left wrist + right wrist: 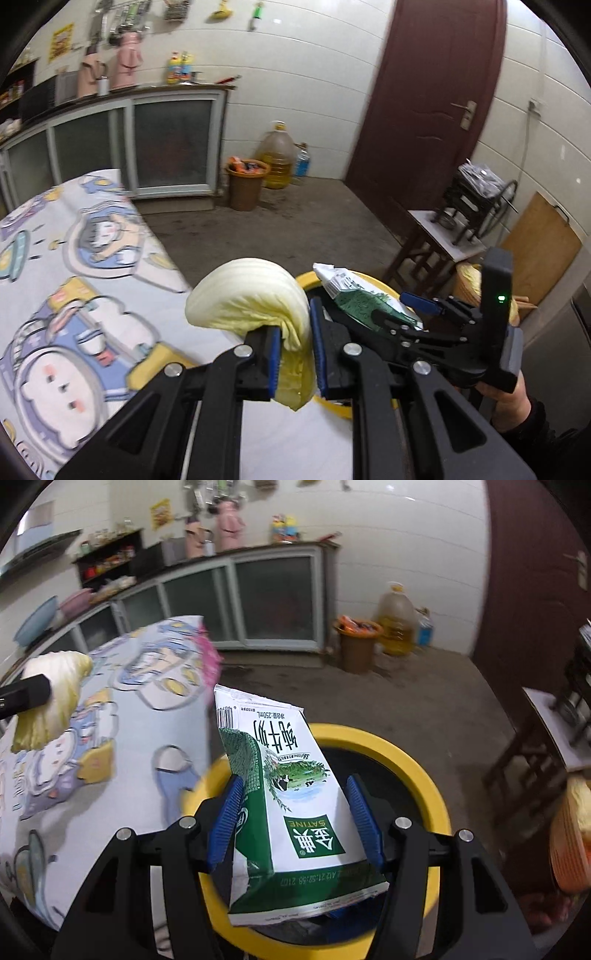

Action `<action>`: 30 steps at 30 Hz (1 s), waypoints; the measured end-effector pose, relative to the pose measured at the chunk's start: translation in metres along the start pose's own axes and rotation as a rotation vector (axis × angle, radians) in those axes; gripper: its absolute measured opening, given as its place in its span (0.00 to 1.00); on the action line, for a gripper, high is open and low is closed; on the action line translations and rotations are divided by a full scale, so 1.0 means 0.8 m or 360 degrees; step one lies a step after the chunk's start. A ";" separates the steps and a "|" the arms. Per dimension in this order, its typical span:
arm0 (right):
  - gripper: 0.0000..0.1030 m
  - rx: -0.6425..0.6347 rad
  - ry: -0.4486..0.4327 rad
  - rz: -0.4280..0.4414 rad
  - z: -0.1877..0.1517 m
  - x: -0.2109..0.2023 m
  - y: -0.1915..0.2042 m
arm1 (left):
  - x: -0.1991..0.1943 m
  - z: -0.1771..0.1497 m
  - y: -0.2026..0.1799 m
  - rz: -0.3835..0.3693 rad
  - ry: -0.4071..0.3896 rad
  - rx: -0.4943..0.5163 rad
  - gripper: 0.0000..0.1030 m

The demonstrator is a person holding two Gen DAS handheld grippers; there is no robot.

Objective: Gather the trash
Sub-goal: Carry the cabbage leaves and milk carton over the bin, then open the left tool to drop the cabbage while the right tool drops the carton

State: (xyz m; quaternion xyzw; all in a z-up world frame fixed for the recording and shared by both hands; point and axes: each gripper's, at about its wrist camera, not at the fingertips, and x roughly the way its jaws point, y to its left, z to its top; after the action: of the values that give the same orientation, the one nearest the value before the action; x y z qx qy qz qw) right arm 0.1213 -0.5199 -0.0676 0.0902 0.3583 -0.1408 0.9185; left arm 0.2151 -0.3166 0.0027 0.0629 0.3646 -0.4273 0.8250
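Note:
My left gripper is shut on a pale yellow cabbage leaf, which curls up and left over the table's edge. The same cabbage leaf shows at the far left of the right wrist view. My right gripper is shut on a green and white milk carton, held over the yellow-rimmed trash bin. In the left wrist view the milk carton and the right gripper hang above the bin's yellow rim, just right of the leaf.
A table with a cartoon-print cloth lies to the left. A brown bin and an oil jug stand by the far wall cabinet. A wooden stool, a cutting board and a dark red door are on the right.

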 end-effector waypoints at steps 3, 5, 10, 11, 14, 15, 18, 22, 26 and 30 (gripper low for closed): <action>0.54 0.0072 0.0063 -0.0068 -0.007 0.010 -0.022 | 0.027 0.003 -0.014 -0.0068 0.0042 0.0013 0.13; 0.54 0.0117 0.0101 -0.0089 -0.010 0.019 -0.034 | 0.048 0.004 -0.022 -0.0114 0.0081 0.0005 0.13; 0.55 0.0150 0.0139 -0.0169 -0.014 0.032 -0.047 | 0.085 0.003 -0.027 -0.0172 0.0151 -0.0043 0.16; 0.59 0.0151 0.0141 -0.0192 -0.014 0.033 -0.049 | 0.092 0.003 -0.027 -0.0169 0.0160 -0.0043 0.23; 0.80 0.0195 0.0128 -0.0255 -0.016 0.032 -0.059 | 0.098 0.003 -0.024 -0.0193 0.0147 -0.0106 0.66; 0.80 0.0215 0.0126 -0.0262 -0.016 0.030 -0.062 | 0.096 0.004 -0.023 -0.0196 0.0116 -0.0127 0.70; 0.80 0.0251 0.0124 -0.0295 -0.017 0.019 -0.070 | 0.086 0.007 -0.026 -0.0178 0.0054 -0.0116 0.77; 0.80 0.0257 0.0081 -0.0351 -0.019 -0.004 -0.075 | 0.053 0.004 -0.024 -0.0100 -0.0071 -0.0072 0.88; 0.84 0.0196 -0.0021 -0.0443 -0.017 -0.034 -0.061 | 0.009 -0.005 -0.012 -0.0040 -0.0220 -0.0075 0.92; 0.90 0.0093 -0.0246 -0.0548 -0.015 -0.075 -0.029 | -0.040 -0.018 0.002 0.0049 -0.0329 -0.0093 0.92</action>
State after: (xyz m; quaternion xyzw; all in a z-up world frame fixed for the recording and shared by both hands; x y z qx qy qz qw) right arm 0.0642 -0.5269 -0.0369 0.0432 0.2924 -0.3128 0.9027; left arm 0.1964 -0.2882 0.0129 0.0001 0.2888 -0.4079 0.8661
